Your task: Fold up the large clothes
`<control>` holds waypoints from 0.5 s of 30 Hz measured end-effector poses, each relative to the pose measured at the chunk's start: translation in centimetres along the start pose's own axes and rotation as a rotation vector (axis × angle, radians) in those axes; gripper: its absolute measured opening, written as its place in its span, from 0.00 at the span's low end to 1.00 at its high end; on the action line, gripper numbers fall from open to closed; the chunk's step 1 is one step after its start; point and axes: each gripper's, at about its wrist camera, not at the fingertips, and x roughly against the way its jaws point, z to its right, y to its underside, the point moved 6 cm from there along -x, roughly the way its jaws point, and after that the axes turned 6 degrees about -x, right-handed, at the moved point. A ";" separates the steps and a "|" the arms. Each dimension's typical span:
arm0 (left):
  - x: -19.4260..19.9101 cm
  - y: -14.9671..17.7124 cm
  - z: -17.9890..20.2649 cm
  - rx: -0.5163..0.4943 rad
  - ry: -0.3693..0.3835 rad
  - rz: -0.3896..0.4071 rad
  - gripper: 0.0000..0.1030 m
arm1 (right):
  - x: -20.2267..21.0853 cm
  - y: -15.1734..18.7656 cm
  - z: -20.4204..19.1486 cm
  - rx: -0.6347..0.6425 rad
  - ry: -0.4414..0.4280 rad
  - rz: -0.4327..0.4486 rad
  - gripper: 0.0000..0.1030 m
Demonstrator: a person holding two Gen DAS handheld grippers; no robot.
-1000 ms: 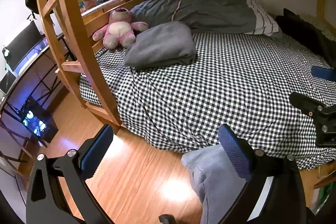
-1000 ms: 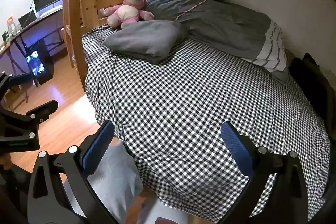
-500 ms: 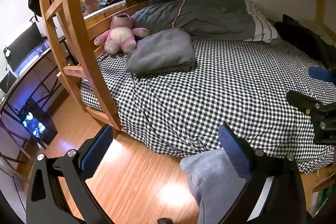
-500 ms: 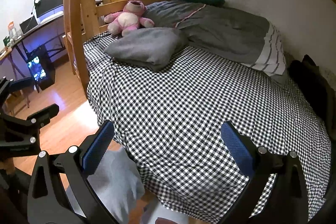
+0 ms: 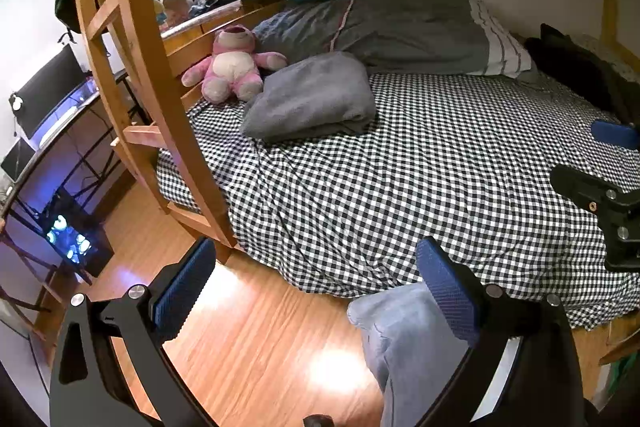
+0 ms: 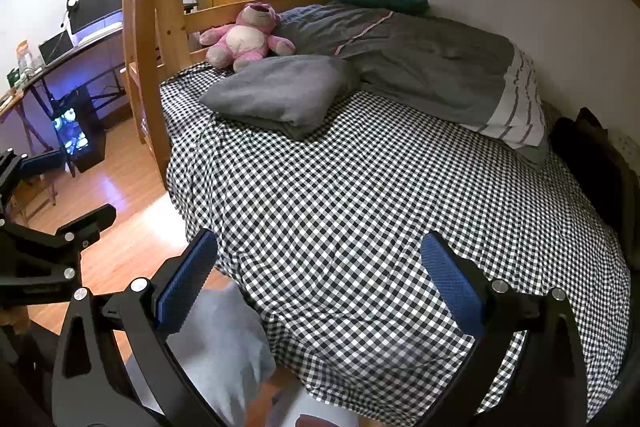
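Left wrist view: the left hand-held gripper [image 5: 312, 291] gapes open at the bed's [image 5: 420, 187] near edge; a folded grey garment [image 5: 312, 99] lies well ahead toward the far-left corner, its long axis crosswise.

Right wrist view: the right hand-held gripper [image 6: 320, 279], also open, hovers over the near edge, with the grey garment [image 6: 280, 95] ahead-left and no nearer, I judge, than from the left.

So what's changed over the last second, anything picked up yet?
Nothing picked up. Both open grippers, left and right, drifted slightly relative to the black-and-white checked bed sheet, jaws empty. The folded grey fleece blanket, pink plush bear and light grey-blue cloth low in view lie as before.
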 end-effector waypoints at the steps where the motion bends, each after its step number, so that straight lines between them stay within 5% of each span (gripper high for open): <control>1: 0.0 0.0 0.0 0.003 0.003 0.000 0.96 | 0.0 0.0 0.0 0.002 -0.001 -0.001 0.97; 15: -0.5 -0.1 0.0 0.017 0.025 -0.022 0.96 | -0.3 0.3 0.0 0.005 0.001 0.000 0.97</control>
